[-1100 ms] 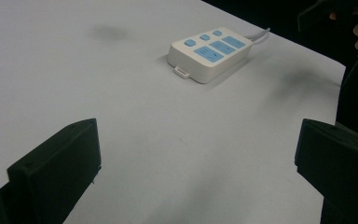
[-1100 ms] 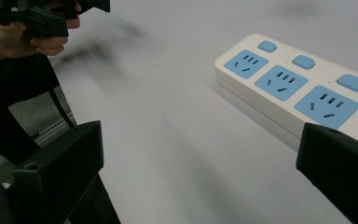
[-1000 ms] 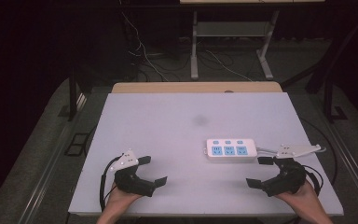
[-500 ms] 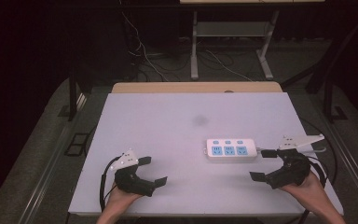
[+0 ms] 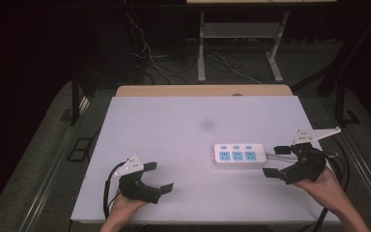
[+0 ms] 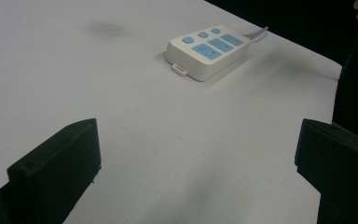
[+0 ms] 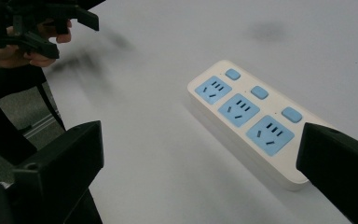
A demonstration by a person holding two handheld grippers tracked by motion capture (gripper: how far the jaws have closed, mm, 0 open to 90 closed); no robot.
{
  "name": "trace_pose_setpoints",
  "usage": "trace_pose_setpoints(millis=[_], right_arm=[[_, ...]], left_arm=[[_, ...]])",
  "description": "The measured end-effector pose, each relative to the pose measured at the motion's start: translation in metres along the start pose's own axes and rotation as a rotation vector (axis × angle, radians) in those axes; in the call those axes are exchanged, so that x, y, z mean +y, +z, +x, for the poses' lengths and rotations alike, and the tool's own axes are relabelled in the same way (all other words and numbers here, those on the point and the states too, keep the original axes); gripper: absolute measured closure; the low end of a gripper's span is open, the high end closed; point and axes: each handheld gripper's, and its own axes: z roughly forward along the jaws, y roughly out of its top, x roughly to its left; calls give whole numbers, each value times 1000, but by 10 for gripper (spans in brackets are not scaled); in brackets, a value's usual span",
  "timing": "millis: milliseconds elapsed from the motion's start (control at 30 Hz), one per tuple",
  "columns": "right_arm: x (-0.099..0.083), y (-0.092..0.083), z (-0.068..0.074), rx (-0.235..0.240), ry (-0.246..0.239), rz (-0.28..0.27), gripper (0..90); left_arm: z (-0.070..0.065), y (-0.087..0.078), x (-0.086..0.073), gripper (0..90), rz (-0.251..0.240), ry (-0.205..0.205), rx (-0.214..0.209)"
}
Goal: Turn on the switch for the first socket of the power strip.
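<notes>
A white power strip [image 5: 239,155] with three blue sockets and three blue buttons lies flat on the white table [image 5: 183,125], right of centre. Its white cable [image 5: 276,155] runs off to the right. My right gripper [image 5: 276,161] stands open just right of the strip's cable end, jaws wide apart and empty; the right gripper view has the strip [image 7: 256,119] close ahead between them. My left gripper [image 5: 157,177] rests open and empty near the front left edge. From the left gripper view the strip [image 6: 208,50] lies well ahead.
A wooden strip [image 5: 203,90] borders the table's far edge. Behind it stand a metal frame [image 5: 236,43] and loose cables [image 5: 149,58] on the dark floor. The other hand with its gripper [image 7: 32,28] sits at the upper left of the right gripper view.
My right gripper has moved up and away from the front edge, toward the strip's cable end. The left gripper and the strip have stayed put.
</notes>
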Motion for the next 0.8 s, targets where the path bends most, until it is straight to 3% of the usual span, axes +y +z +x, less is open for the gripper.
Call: trace_pose_setpoints(millis=[800], right_arm=[[24,3,-30,-4,34,66,3]], left_arm=[[1,-1,0,0,-4,-2,3]])
